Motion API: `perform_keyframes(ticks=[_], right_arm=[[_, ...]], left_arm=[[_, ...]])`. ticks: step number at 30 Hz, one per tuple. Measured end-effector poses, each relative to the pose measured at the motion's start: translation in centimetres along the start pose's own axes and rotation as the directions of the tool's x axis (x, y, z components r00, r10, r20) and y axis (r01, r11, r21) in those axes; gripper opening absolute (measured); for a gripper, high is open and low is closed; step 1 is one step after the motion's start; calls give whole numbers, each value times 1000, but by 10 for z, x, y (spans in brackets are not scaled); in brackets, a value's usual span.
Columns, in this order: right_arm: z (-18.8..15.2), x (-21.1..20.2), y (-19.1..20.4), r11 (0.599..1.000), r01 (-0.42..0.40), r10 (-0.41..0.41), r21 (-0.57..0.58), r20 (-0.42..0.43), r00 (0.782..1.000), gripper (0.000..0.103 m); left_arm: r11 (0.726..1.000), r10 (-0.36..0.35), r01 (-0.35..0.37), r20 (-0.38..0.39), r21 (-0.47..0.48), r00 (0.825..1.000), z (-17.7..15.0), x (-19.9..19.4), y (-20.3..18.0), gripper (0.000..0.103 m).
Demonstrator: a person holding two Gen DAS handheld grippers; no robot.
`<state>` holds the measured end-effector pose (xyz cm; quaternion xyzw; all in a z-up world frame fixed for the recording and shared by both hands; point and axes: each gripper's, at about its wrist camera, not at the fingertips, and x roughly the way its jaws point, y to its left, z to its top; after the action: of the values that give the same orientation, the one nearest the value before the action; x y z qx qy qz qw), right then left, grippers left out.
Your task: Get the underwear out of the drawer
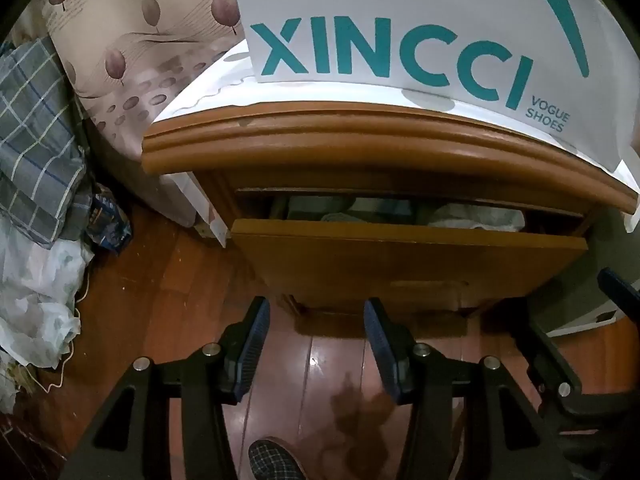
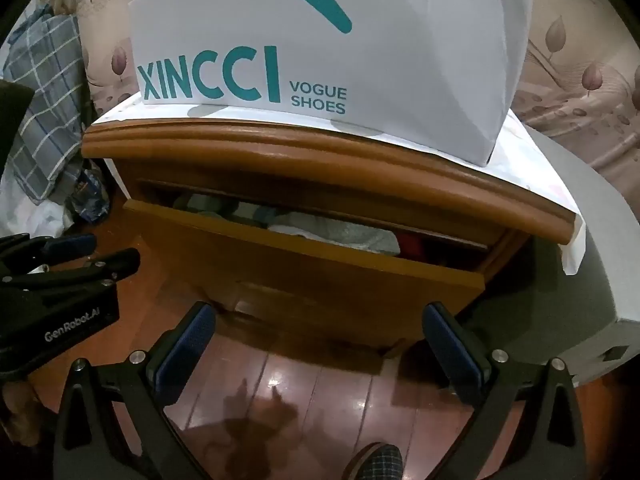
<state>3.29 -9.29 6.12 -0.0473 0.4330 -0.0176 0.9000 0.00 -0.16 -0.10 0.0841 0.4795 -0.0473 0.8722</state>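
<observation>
A wooden nightstand has its top drawer (image 1: 408, 256) pulled partly out; the drawer also shows in the right wrist view (image 2: 304, 268). Folded pale and grey underwear (image 1: 476, 214) lies in the gap, seen too in the right wrist view (image 2: 336, 232). My left gripper (image 1: 316, 312) is open and empty, just below and in front of the drawer front. My right gripper (image 2: 318, 316) is open wide and empty, also in front of the drawer. The left gripper's body shows at the left of the right wrist view (image 2: 60, 280).
A white XINCCI shoe bag (image 1: 400, 32) stands on the nightstand top (image 1: 360, 140). A plaid blanket (image 1: 32, 136) and plastic bags (image 1: 36, 292) lie at the left on the wooden floor (image 1: 312, 380). A grey-white box (image 2: 600, 280) sits at the right. A slippered foot (image 2: 376, 460) is below.
</observation>
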Motion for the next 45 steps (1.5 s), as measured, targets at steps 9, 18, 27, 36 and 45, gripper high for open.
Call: perform_keyframes(ticks=[9,18,27,36,45], right_arm=[[0,-2,-2,1000,0,0,-2,-7,1000,102],[1,4,-1,1000,-24,24,4,-27,999,102],[3,2,-3,1000,-12,13,17,-30,999,102],[3,2,-5,1000,-11,12,21,-30,999,102],[3,3,-7,1000,-9,10,22,-33,999,102]], left_arm=[[1000,-2,2,0,0,1000,-4,8,-2,50],[999,-28,28,39,18,999,-3,3,-1,50],[999,-31,31,5,10,999,0,5,2,50],[1000,-18,18,-26,-15,999,-2,9,6,50],[999,-17,15,-41,-47,999,-1,11,13,50]])
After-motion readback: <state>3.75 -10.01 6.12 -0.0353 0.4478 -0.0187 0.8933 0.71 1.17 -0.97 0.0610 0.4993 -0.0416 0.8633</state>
